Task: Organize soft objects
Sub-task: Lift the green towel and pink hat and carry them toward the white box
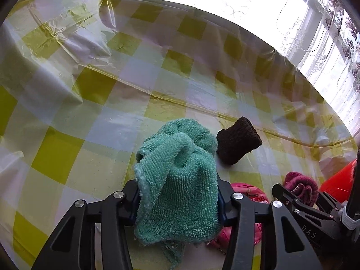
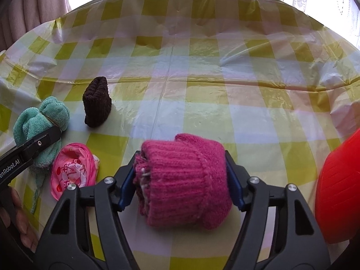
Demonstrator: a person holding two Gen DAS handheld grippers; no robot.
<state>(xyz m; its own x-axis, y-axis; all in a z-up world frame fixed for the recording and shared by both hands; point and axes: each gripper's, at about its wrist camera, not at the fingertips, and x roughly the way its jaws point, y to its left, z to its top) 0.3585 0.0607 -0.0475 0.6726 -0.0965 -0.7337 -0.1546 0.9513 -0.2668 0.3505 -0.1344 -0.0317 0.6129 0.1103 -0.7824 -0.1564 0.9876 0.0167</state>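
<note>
Your table [image 2: 202, 103], under its yellow-and-white checked plastic cover, has wide bare room ahead of both tools, out to the far edge by the bright window [image 1: 326, 51]; the cover is creased and ridged across the middle. At your right edge an orange-red container [image 2: 337, 191] crowds the table.

You have four soft things, one of each. Your left gripper [image 1: 177, 198] is clenched on the green towel [image 1: 177, 180], which bunches upward between the fingers with its loose end trailing down toward you. Your right gripper [image 2: 182, 180] is clamped on the pink knitted hat [image 2: 180, 180]; its long axis runs crosswise from finger to finger, the frayed opening facing left. The brown knitted piece [image 2: 97, 102] lies free on the cover, just beyond the towel, its long axis running away from you in the right wrist view. The pink printed pouch [image 2: 72, 168] lies flat between the two tools, just beside the towel's trailing end.
</note>
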